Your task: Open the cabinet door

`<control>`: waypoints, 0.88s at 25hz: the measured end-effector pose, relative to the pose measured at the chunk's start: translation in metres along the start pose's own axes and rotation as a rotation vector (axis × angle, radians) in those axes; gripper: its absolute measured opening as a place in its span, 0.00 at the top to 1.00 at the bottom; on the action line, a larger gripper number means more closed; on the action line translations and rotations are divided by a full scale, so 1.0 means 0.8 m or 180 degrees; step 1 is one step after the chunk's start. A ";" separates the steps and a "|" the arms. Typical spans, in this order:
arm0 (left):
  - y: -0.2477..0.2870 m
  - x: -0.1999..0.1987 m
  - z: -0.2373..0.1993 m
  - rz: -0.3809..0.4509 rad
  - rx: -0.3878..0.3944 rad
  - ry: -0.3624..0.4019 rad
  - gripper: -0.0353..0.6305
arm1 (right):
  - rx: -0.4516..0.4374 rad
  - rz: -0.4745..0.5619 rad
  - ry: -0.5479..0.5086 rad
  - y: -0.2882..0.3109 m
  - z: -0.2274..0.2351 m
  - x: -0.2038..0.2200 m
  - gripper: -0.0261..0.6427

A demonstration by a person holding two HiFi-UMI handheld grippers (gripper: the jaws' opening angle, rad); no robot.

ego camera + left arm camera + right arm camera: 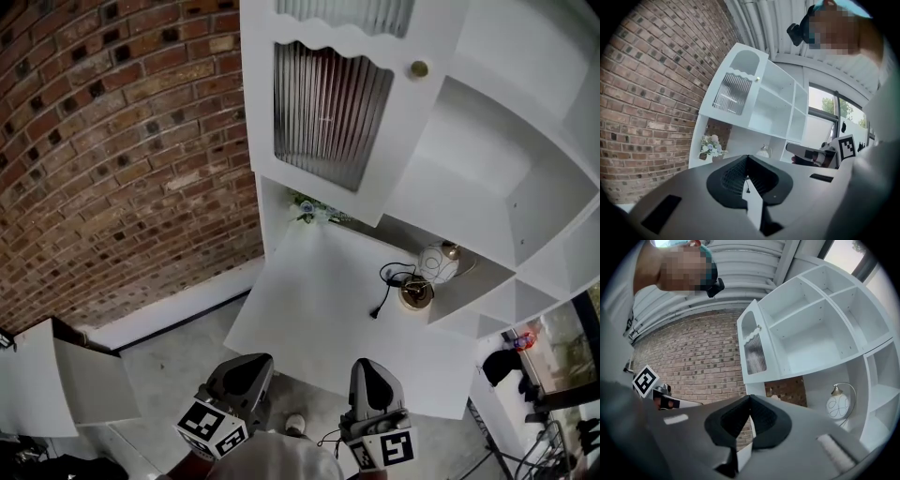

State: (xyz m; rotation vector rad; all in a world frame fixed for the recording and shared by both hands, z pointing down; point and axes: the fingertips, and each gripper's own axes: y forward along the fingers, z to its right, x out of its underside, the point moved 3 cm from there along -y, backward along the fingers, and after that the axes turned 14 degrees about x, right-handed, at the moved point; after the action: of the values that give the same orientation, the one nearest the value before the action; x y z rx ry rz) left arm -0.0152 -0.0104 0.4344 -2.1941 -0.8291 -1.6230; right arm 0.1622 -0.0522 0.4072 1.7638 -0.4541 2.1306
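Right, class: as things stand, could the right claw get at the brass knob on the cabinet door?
Probably yes. Nothing stands between the right claw and the brass knob on the cabinet door. The claw is shut and well short of it, so it must travel and open first.

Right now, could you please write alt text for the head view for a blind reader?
A white cabinet with a closed ribbed-glass door and brass knob stands beside a brick wall. The left tongs and right tongs, both shut, sit low in frame, touching nothing.
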 end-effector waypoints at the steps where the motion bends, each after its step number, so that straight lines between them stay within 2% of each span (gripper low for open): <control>1: 0.003 -0.005 -0.008 -0.0006 0.0030 0.0012 0.93 | 0.0031 0.0007 0.0006 0.007 -0.002 -0.001 0.95; 14: 0.042 -0.055 -0.102 0.0006 0.0555 0.0064 0.93 | 0.0449 0.0117 -0.0110 0.084 -0.034 -0.006 0.95; 22: 0.058 -0.075 -0.138 0.0000 0.0949 0.0095 0.93 | 0.0718 0.0235 -0.0206 0.115 -0.056 -0.010 0.95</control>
State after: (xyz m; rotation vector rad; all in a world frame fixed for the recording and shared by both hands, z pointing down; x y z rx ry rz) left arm -0.0847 -0.1236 0.4188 -1.9583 -0.9912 -1.4229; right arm 0.0828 -0.1151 0.3885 1.9704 -0.3091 2.2571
